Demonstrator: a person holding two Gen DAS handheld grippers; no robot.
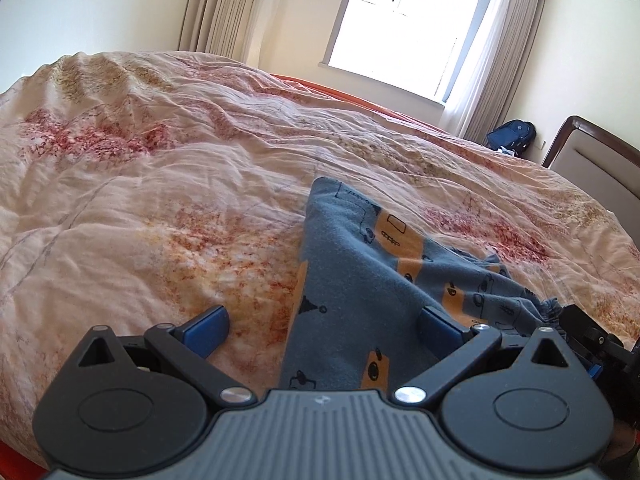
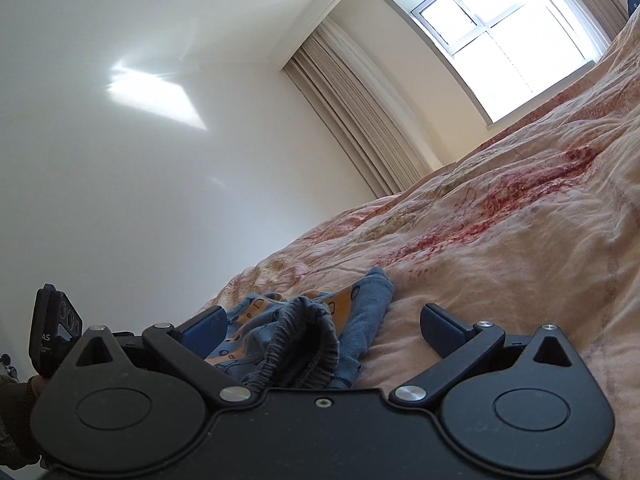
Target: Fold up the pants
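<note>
Blue-and-orange printed fleece pants (image 1: 360, 288) bunched on pink floral quilt (image 1: 160, 160), left gripper (image 1: 322, 326) spread wide, right gripper (image 2: 322, 326) spread around elastic waistband (image 2: 300, 340)

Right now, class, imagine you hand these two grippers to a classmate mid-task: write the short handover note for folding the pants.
Left gripper: open, jaws spread around a raised fold of the pants, holding nothing.
Right gripper: open, jaws either side of the elastic waistband, not clamped.
Pants: bunched on the floral bedspread, waistband end toward the right gripper.
Done: no neat fold visible.
Left: grip, spread flat, fold.
</note>
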